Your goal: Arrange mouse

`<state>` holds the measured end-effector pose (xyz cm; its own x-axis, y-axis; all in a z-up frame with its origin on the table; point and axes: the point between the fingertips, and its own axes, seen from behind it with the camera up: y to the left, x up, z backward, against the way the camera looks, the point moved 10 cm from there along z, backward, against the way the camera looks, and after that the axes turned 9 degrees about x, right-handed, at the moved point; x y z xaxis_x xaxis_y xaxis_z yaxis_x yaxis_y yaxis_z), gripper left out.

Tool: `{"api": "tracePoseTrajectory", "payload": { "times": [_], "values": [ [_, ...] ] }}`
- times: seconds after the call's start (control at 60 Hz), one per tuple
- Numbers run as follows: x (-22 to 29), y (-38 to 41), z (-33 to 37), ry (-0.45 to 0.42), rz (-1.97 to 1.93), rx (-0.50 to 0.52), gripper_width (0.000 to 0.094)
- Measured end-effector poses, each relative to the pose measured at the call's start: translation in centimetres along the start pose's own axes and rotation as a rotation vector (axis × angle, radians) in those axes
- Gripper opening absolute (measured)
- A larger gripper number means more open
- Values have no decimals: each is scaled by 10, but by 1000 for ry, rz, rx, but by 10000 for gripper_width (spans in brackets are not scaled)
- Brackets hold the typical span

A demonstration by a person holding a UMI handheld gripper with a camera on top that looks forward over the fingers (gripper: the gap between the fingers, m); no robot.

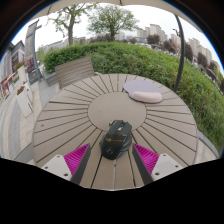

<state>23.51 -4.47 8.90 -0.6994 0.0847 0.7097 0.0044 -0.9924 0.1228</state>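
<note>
A black computer mouse (pixel 117 138) lies on the round wooden slatted table (pixel 60 120), near its front edge. A flat pinkish-grey mouse pad (pixel 142 93) lies farther back on the table, to the right. My gripper (pixel 112 158) is open, its two magenta pads (pixel 76 157) spread wide. The mouse sits just ahead of the fingertips, in line with the gap between them, with clear space on both sides. Nothing is held.
A wooden bench (pixel 72 70) stands beyond the table to the left. A green hedge (pixel 150 60) runs behind and to the right, with trees and buildings beyond. Paved ground lies to the left of the table.
</note>
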Motion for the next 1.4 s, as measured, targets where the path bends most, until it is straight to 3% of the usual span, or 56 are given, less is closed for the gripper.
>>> {"api": "tracePoseTrajectory", "payload": {
  "times": [0.733,1.017,1.217,1.4],
  "values": [
    [41,-8,-79,105,35,-1,848],
    [51,-15,-86,166,122,-10,524],
    [75,-18,-65,191,113,36,507],
    [152,-39,-32,127,127,77,506]
  ]
}}
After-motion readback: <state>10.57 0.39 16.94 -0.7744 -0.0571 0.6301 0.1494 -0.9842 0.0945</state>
